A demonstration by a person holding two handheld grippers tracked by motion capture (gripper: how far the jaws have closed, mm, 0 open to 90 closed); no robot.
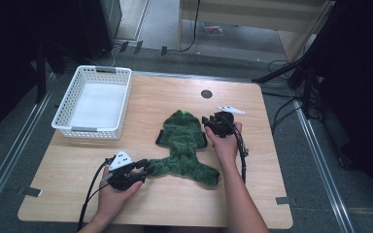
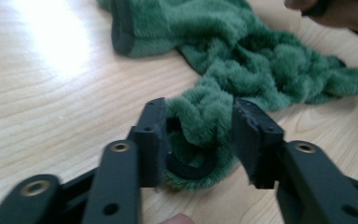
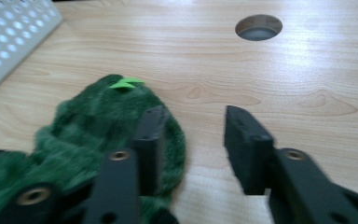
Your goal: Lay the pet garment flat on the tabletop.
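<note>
While the green plush garment (image 1: 184, 145) lies mid-table (image 1: 175, 204), right of the white basket (image 1: 94, 99), our left gripper (image 2: 198, 135) pinches its cuffed sleeve end and our right gripper (image 3: 193, 140) hovers with jaws apart beside its hood

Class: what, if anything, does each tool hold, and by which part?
Left tool grips the green plush garment by one sleeve-like end. Right tool is open, holding nothing.

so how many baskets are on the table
1: a white basket at the table's far left corner, apart from the green plush garment. Its perforated wall also shows at the right gripper view's top left.
</note>
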